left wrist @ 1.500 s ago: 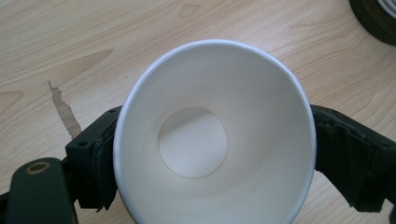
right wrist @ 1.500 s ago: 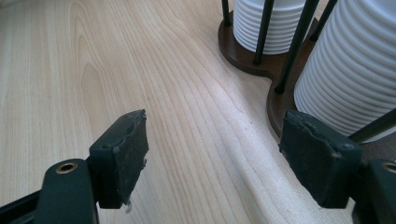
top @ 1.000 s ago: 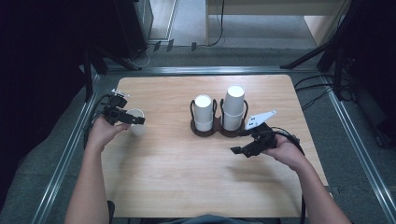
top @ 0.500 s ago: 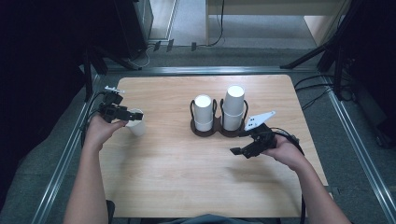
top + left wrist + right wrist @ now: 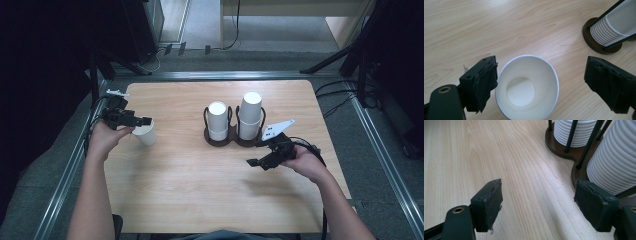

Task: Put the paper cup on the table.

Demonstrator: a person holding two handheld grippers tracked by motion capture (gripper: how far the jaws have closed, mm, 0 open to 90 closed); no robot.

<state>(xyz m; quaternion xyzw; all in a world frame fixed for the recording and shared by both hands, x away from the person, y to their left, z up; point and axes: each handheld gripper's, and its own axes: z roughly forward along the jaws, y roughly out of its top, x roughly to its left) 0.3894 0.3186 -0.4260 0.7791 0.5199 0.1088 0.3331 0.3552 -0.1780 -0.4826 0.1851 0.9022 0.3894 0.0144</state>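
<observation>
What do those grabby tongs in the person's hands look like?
Both are black. The left tongs end in two chunky black jaws with worn, ragged padding and a brass-ringed hole at one base. The right tongs look the same, and in the high view they carry a grey three-cornered plate and a black cable. The forearms are bare, without sleeves.

Your wooden table (image 5: 190, 185) sits in a metal frame (image 5: 65, 175); grey floor (image 5: 200, 30) beyond it, with black cables (image 5: 235, 30) and dark stand legs (image 5: 125, 62).
</observation>
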